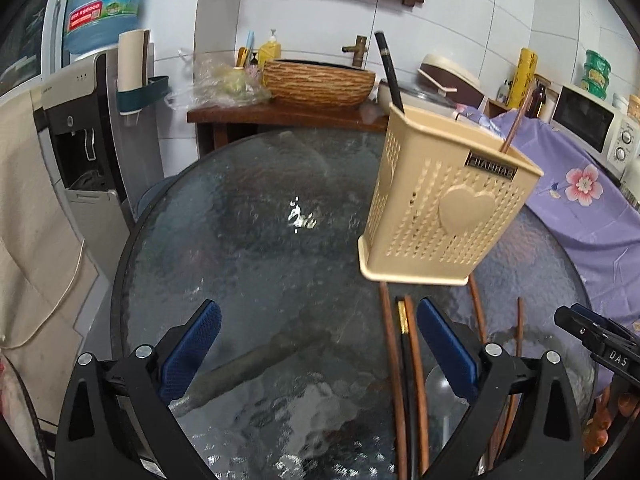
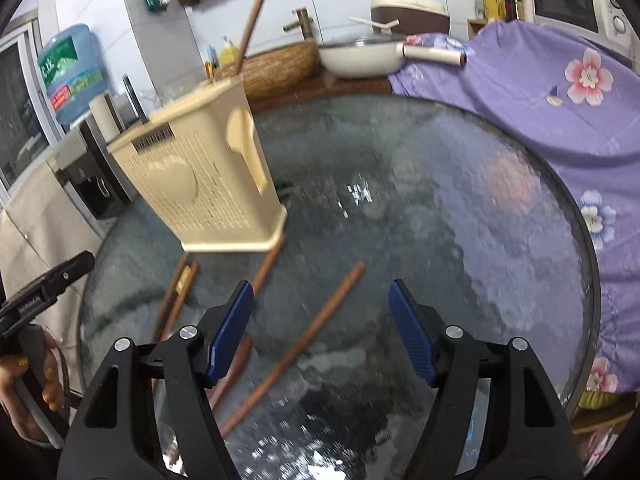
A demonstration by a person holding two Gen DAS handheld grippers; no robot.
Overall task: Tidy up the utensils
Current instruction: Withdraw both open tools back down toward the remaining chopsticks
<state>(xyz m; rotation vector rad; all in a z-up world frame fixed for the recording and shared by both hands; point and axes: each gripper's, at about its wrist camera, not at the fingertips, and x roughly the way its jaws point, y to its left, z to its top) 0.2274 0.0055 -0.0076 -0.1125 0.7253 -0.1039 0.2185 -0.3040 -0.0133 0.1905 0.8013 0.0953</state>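
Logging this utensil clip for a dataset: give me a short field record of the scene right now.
surface: round glass table
holder: beige perforated basket, standing on the table
in holder: black chopstick and brown chopstick, sticking up
loose on table: several brown chopsticks, a black one with a gold band, a spoon
left gripper: open, empty, above the table left of the loose chopsticks
right gripper: open, empty, one brown chopstick showing between its fingers

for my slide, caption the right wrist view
Open right gripper above brown wooden chopsticks on round glass table, beside beige perforated plastic holder.
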